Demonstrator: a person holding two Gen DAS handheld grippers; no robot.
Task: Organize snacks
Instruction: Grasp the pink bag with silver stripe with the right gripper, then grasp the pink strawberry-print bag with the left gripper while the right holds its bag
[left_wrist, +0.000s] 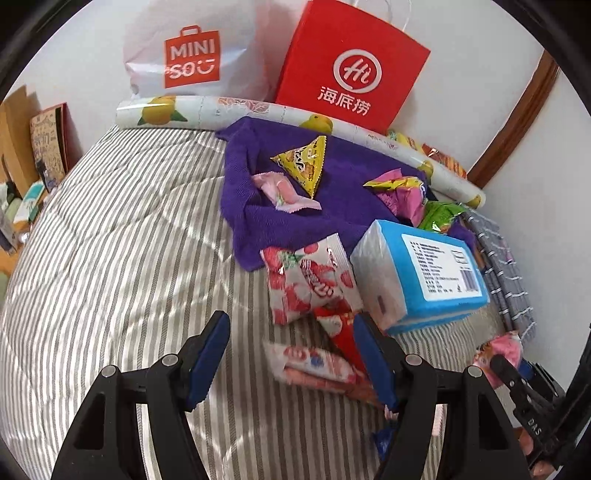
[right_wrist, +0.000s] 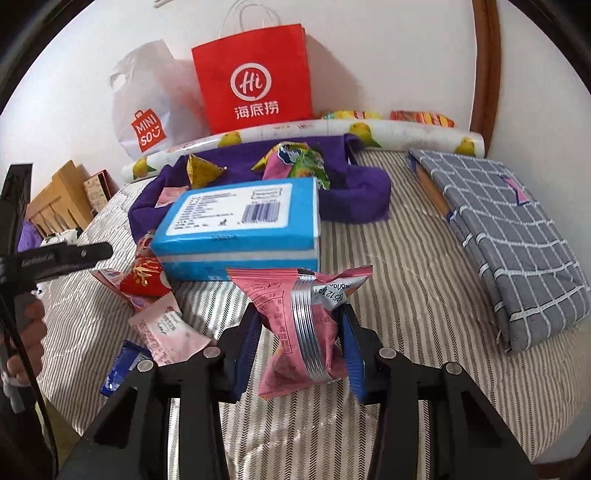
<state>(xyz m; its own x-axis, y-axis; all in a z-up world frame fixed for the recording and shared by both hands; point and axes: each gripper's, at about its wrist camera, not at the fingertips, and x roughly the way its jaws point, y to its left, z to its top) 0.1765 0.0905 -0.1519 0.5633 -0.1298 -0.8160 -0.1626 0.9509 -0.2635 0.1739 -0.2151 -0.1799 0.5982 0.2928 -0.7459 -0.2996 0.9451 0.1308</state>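
Half of pink snack packet (right_wrist: 303, 325) hidden between right claw (right_wrist: 301, 354) pads, apparently.

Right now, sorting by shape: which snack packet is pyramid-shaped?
The yellow packet on the purple towel; the other packets are flat or pillow-shaped.

Both wrist views look down close — sharing the blue box (left_wrist: 421, 273).

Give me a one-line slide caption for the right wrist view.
Right gripper shut on a pink snack packet above the striped bedding, blue box and red paper bag behind.
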